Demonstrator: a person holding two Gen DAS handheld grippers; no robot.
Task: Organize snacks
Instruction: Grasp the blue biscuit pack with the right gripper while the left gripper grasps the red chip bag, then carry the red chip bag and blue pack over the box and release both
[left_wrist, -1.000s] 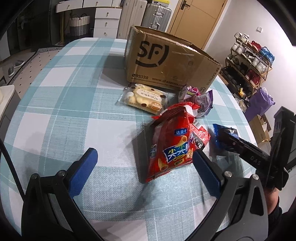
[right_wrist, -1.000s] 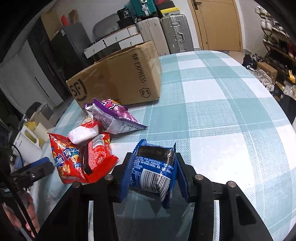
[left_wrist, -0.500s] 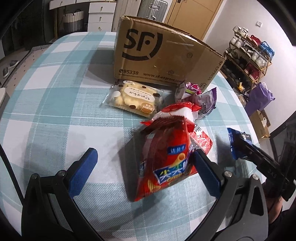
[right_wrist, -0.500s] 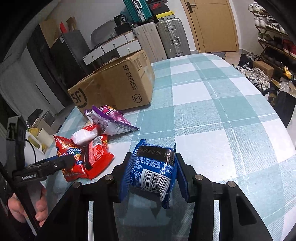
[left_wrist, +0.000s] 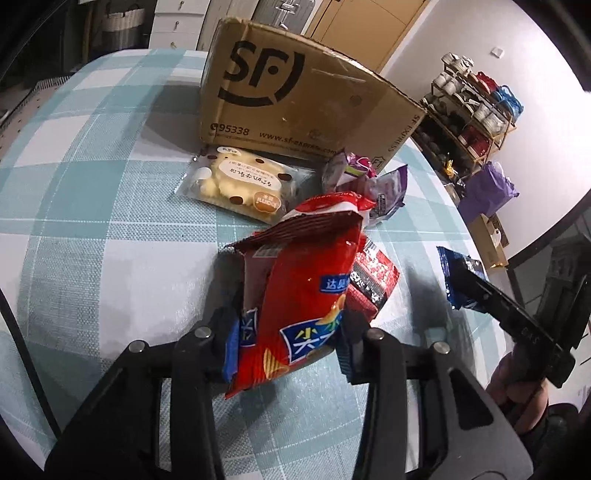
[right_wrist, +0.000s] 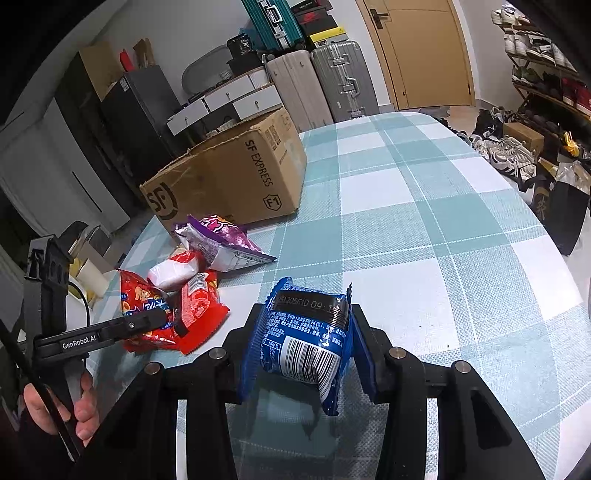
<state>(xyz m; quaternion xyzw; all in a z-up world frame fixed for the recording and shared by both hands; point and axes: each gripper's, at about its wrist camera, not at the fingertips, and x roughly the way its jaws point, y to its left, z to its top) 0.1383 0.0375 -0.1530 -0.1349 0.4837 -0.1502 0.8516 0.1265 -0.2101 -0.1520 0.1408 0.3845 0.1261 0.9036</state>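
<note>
Six snack packets are counted on the checked tablecloth (right_wrist: 424, 206), beside one cardboard box (left_wrist: 295, 99). The left gripper (left_wrist: 288, 343) has just been closing, and its jaws are now pinched on one red crisp bag (left_wrist: 303, 295), whose lower end is caught between the pads. One blue packet (right_wrist: 306, 343) is clamped in the right gripper (right_wrist: 304, 354), above the cloth. One smaller red packet (left_wrist: 369, 284), one white-and-red packet (right_wrist: 177, 269), one purple packet (right_wrist: 221, 243) and one clear-wrapped yellow cake (left_wrist: 240, 184) are recorded lying loose near the box.
</note>
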